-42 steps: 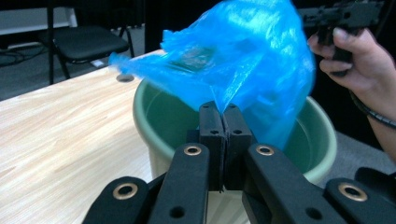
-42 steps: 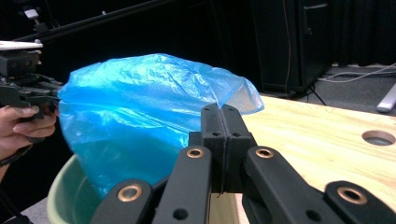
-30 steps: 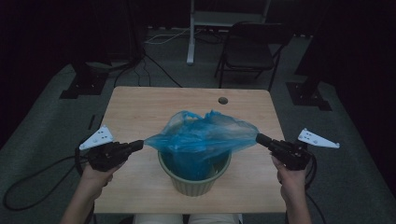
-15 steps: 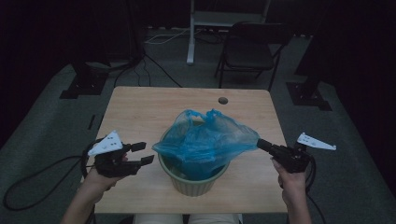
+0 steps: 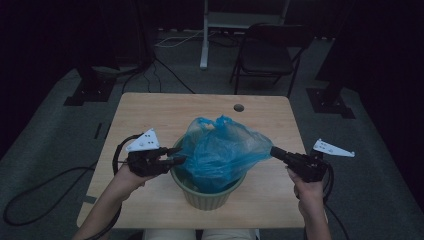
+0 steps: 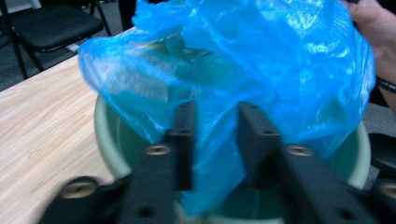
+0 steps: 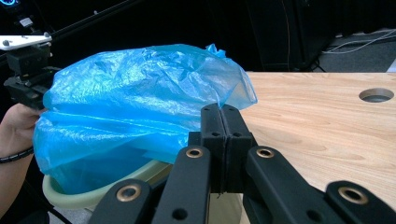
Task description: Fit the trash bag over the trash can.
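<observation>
Your right gripper has its jaws pressed flat together, and the edge of the blue plastic bag runs into the seam between them, so you are pinching the bag's rim there. From that pinch the film balloons away ahead of the jaws and sags down into the pale green pot just below and beyond them.

Your left gripper has jaws standing a little apart; they have just been closing. A fold of the bag hangs in the gap between them, but you cannot tell whether the pads press on it. The pot's rim curves right under and behind those jaws.

From above, the bag sits bunched over the pot between your two grippers: the left gripper has its tips at the bag's near side, and the right gripper holds the stretched corner on the opposite side. The pot stands on the wooden table.
</observation>
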Available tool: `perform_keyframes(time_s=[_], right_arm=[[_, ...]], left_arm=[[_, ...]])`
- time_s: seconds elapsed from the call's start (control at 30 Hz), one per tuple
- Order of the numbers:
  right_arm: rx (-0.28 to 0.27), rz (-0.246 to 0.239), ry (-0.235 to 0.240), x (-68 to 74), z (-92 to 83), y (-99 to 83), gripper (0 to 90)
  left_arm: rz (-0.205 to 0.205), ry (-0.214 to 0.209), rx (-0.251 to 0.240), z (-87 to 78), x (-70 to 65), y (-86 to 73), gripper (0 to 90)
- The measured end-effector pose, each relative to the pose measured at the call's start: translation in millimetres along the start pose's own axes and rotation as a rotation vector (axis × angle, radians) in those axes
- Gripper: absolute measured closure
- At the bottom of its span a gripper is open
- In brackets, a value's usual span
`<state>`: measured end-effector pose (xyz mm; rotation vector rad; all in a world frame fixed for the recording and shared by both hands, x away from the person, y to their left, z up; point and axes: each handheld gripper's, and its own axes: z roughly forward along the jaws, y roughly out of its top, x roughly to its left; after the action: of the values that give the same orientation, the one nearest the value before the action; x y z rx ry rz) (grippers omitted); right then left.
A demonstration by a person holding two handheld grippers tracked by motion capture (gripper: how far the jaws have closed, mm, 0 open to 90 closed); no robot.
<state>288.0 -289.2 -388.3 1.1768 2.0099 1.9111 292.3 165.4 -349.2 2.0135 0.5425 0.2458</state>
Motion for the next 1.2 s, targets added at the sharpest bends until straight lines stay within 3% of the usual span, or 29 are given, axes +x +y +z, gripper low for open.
perform_keyframes(time_s=[0.07, 0.13, 0.33, 0.47, 0.53, 0.57, 0.6, 0.63, 0.7, 0.73, 0.83, 0.9, 0.97, 1.0, 1.1, 1.2], right_arm=[[0.000, -0.003, 0.001, 0.7, 0.0, 1.2, 89.8], [-0.003, -0.003, 0.002, 1.0, -1.4, 2.5, 89.8], [-0.035, 0.006, -0.009, -2.6, -15.0, 5.3, 89.8], [-0.051, 0.018, 0.035, -3.9, -22.6, 3.9, 89.7], [-0.049, 0.011, 0.040, -2.7, -26.1, 1.2, 89.9], [-0.049, 0.012, 0.037, -2.3, -28.3, -0.5, 90.0], [-0.054, 0.002, 0.004, -1.7, -31.3, -3.0, 90.0], [-0.058, 0.009, -0.010, -2.2, -34.3, -6.3, 90.0], [-0.055, 0.030, 0.009, -4.6, -36.7, -10.5, 90.0], [-0.037, 0.065, -0.003, -11.0, -41.4, -23.3, 90.0], [-0.032, 0.097, -0.005, -13.8, -42.9, -29.9, 90.0], [-0.039, 0.085, -0.011, -10.8, -42.4, -27.9, 90.0], [-0.055, 0.065, 0.003, -6.5, -40.1, -18.5, 89.9], [-0.065, 0.058, 0.007, -3.7, -38.5, -12.1, 86.3], [-0.092, 0.052, 0.041, 3.9, -28.3, 9.2, 61.8], [-0.043, 0.047, 0.074, 10.9, -5.4, 29.6, 48.0]], left_arm=[[-0.009, 0.003, -0.006, -1.0, -0.2, 0.3, 89.5], [-0.009, 0.026, -0.017, -5.5, -0.1, -0.7, 90.0], [-0.088, 0.088, -0.118, -34.2, 7.8, -10.5, 90.0], [-0.123, 0.093, -0.155, -50.9, 10.5, -23.1, 90.0], [-0.135, 0.050, -0.181, -56.2, 10.9, -32.2, 90.0], [-0.141, 0.068, -0.164, -57.3, 10.3, -36.4, 90.0], [-0.142, 0.066, -0.150, -57.6, 9.7, -41.4, 90.0], [-0.152, 0.062, -0.145, -57.8, 9.3, -47.1, 90.0], [-0.165, 0.051, -0.135, -56.9, 8.8, -52.7, 90.0], [-0.172, 0.021, -0.124, -53.9, 6.1, -63.8, 90.0], [-0.174, 0.004, -0.134, -52.3, 3.5, -69.3, 90.0], [-0.171, -0.008, -0.146, -53.4, 4.1, -69.2, 90.0], [-0.173, -0.012, -0.157, -55.5, 5.9, -66.7, 79.9], [-0.169, -0.029, -0.154, -56.3, 6.6, -64.5, 72.9], [-0.117, -0.033, -0.132, -55.6, 1.9, -56.0, 58.5], [-0.083, -0.040, -0.101, -51.2, -2.2, -48.9, 51.7]])
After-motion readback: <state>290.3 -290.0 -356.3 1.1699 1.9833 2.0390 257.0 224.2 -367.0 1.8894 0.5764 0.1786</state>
